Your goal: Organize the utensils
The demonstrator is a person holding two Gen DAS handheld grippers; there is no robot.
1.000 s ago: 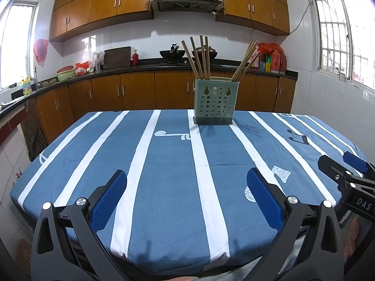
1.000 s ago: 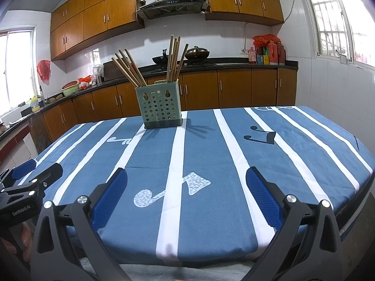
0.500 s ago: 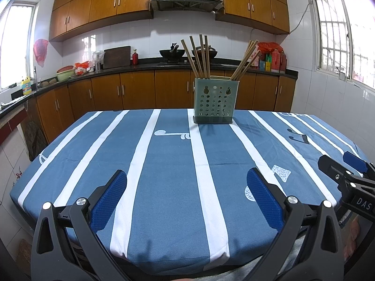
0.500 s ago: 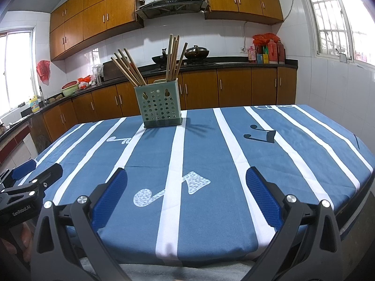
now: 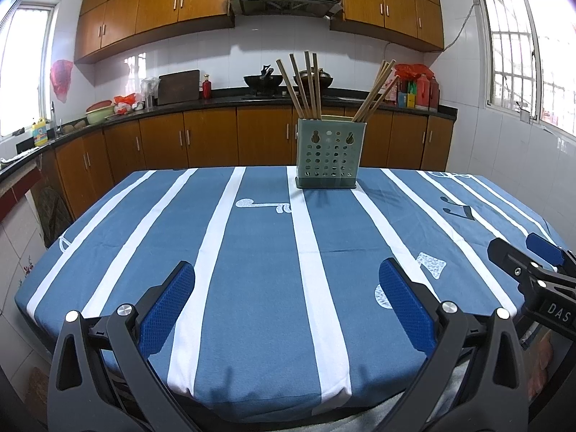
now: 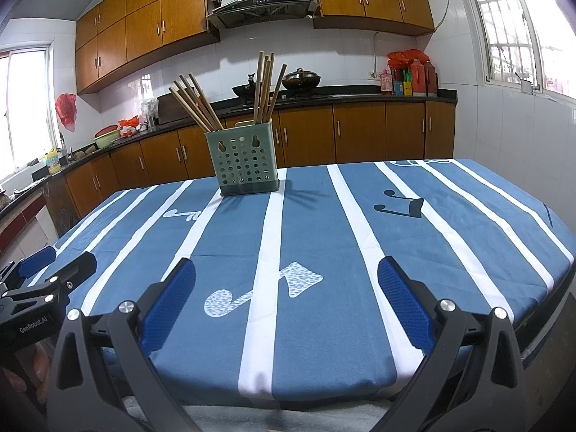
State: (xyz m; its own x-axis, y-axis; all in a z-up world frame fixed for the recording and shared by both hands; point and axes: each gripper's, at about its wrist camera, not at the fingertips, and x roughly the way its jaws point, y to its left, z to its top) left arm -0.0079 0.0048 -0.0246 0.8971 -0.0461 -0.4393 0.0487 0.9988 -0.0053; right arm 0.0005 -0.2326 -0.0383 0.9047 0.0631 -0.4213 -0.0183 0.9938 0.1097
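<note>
A green perforated utensil holder [image 5: 327, 153] stands at the far side of the table, also in the right wrist view [image 6: 245, 162]. Several wooden chopsticks [image 5: 304, 84] stand in it in two bunches, one upright and one leaning [image 6: 196, 108]. My left gripper [image 5: 286, 288] is open and empty over the near table edge. My right gripper [image 6: 286, 288] is open and empty over the near edge too. Each gripper shows at the side of the other's view: the right one [image 5: 532, 262], the left one [image 6: 46, 270].
The table wears a blue cloth with white stripes and music notes [image 5: 252, 252]. Behind it runs a kitchen counter [image 5: 216, 102] with wooden cabinets, woks, bottles and bowls. A tiled wall with windows is on the right [image 6: 522, 108].
</note>
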